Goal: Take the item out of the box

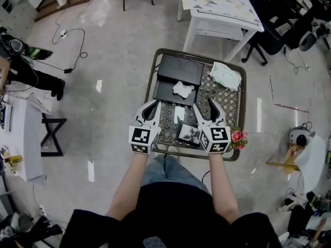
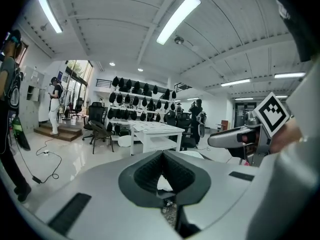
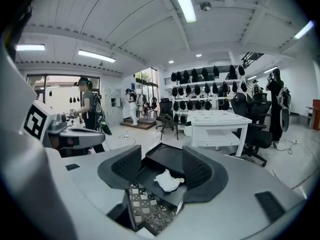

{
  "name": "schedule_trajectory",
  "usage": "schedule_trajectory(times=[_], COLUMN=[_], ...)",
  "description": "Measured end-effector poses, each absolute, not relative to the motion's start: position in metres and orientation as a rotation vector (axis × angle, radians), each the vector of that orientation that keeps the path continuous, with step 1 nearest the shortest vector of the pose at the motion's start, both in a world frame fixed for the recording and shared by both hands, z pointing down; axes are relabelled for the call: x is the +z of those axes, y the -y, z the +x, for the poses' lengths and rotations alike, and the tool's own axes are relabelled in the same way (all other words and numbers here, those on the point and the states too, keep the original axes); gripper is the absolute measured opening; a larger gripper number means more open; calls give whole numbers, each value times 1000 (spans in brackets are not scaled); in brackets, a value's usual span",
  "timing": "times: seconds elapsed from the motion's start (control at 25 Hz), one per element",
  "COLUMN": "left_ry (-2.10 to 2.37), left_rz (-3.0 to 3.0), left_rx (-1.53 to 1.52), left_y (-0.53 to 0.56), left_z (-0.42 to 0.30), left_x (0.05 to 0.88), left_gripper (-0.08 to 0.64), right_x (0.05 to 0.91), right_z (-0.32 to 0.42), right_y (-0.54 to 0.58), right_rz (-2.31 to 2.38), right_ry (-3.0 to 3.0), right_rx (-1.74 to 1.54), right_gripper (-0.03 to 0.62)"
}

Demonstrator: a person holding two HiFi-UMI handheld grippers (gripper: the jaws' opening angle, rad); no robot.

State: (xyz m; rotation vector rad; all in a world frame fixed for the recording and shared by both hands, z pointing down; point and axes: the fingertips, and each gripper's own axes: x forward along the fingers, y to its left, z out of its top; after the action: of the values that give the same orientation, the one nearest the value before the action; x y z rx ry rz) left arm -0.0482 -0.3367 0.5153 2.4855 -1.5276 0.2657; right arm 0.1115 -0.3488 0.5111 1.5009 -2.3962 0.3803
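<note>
An open black box [image 1: 173,93] lies on a woven table [image 1: 234,110], its lid [image 1: 180,68] folded back behind it. A crumpled white item [image 1: 183,89] rests in the box's tray. My left gripper [image 1: 153,106] hovers by the box's near left corner with its jaws together and nothing between them; its own view shows the left gripper [image 2: 163,156] with pads meeting. My right gripper [image 1: 209,103] is at the box's near right, a little short of it. In its own view the right gripper [image 3: 162,158] stands open, framing the white item [image 3: 167,180] and the box [image 3: 165,161].
On the woven table also lie a white packet [image 1: 225,75], a small black picture card [image 1: 189,133], and pink flowers [image 1: 238,136] at the front right corner. A white table [image 1: 217,6] and office chairs [image 1: 276,30] stand behind. Cables [image 1: 72,45] trail on the floor at left.
</note>
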Motion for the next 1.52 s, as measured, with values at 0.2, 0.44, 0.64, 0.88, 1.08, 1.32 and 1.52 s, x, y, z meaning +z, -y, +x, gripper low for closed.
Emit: schedule_trajectory(times=[0.2,0.44,0.64,0.88,1.08,1.32,1.52], left_ry=[1490,1444,1443,1446,1448,1449,1446], left_rz=[2489,2482,2451,2410,2380,2367,2355], left_rx=[298,315,334,339,343,348,350], left_y=[357,383,398,402,399,397,395], left_z=[-46,-43,-46,-53,-58,-62,-64], left_x=[527,547,568,589,599,609,614], left_gripper=[20,20,20,19,20,20,20], right_x=[536,585,631,679,704,729,741], right_z=[101,82,72,68,64,65,64], right_y=[382,414,434,445,449,457,459], right_rz=[1395,1190,1011,825,743,711,663], right_ry=[2329,2202,2065,1907,1815,1743,1682], right_rx=[398,375,291,146,83,97,106], right_gripper=[250,249,219,193,184,146,143])
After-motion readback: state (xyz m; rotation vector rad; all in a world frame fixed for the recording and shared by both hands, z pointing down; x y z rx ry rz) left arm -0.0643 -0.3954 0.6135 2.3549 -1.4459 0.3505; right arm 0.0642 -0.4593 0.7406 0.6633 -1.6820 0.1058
